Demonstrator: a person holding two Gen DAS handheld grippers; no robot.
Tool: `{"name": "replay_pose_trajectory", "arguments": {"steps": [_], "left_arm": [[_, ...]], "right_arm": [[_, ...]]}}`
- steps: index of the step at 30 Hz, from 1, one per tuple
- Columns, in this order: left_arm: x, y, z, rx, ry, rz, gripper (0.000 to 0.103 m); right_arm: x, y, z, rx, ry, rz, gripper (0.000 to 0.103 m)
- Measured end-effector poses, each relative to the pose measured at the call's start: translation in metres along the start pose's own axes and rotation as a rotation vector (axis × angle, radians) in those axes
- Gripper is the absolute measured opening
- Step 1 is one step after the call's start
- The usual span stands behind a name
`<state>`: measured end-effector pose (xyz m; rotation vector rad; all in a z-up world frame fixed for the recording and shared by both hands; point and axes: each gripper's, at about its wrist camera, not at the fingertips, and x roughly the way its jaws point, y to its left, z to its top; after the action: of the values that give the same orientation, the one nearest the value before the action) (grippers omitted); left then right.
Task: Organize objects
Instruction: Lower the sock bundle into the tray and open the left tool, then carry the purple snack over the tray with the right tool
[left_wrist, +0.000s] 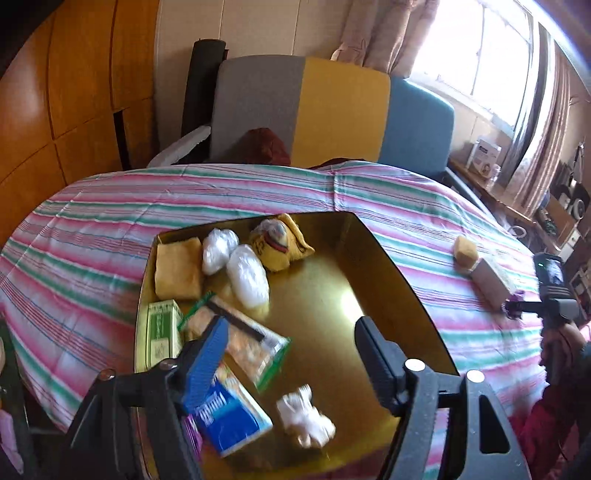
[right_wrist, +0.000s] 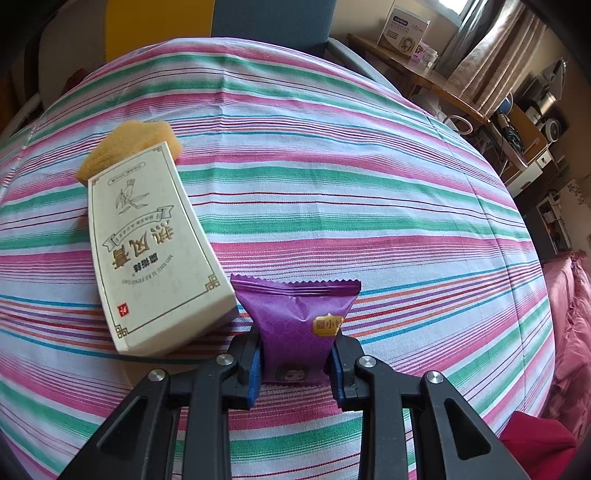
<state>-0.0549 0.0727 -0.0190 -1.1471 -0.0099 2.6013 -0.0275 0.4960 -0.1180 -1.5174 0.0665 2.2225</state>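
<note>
- The gold tray (left_wrist: 399, 269) sits on the striped cloth (left_wrist: 110, 236) that covers the surface, toward its left half.
- At the tray's far left lie a tan pad (left_wrist: 177, 269) and, nearer, a green box (left_wrist: 160, 332).
- Beside the pad are two white bundles (left_wrist: 236, 266), touching each other, then a yellow pouch (left_wrist: 279, 243) at the far wall.
- A clear zip bag (left_wrist: 240, 339) lies near the middle, overlapping a blue tissue pack (left_wrist: 229, 417) at the near edge.
- A blurred white wad (left_wrist: 306, 417) lies on the tray floor just right of the pack.
- The left claw (left_wrist: 291, 354) hangs above the tray, its jaws wide apart and empty.
- Right of the tray, well apart from it, a sponge (right_wrist: 129, 147) lies on the cloth with a white carton (right_wrist: 155, 251) overlapping its near side.
- Just right of the carton's near corner, the right claw (right_wrist: 295, 369) is clamped on a purple packet (right_wrist: 295, 314), squeezing its lower end from both sides; the packet's crimped top edge points away.
- A red sleeve (right_wrist: 535, 443) shows at the far right.
</note>
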Motion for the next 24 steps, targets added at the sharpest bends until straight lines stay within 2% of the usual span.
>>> {"name": "replay_pose_trajectory", "arguments": {"steps": [6, 24], "left_arm": [[-0.008, 0.002, -0.013, -0.001, -0.011, 0.02, 0.064], [-0.005, 0.005, -0.031, 0.004, 0.03, 0.033, 0.063]], "right_arm": [[-0.002, 0.001, -0.001, -0.006, -0.004, -0.007, 0.029], [-0.006, 0.006, -0.004, -0.013, 0.011, -0.009, 0.029]]}}
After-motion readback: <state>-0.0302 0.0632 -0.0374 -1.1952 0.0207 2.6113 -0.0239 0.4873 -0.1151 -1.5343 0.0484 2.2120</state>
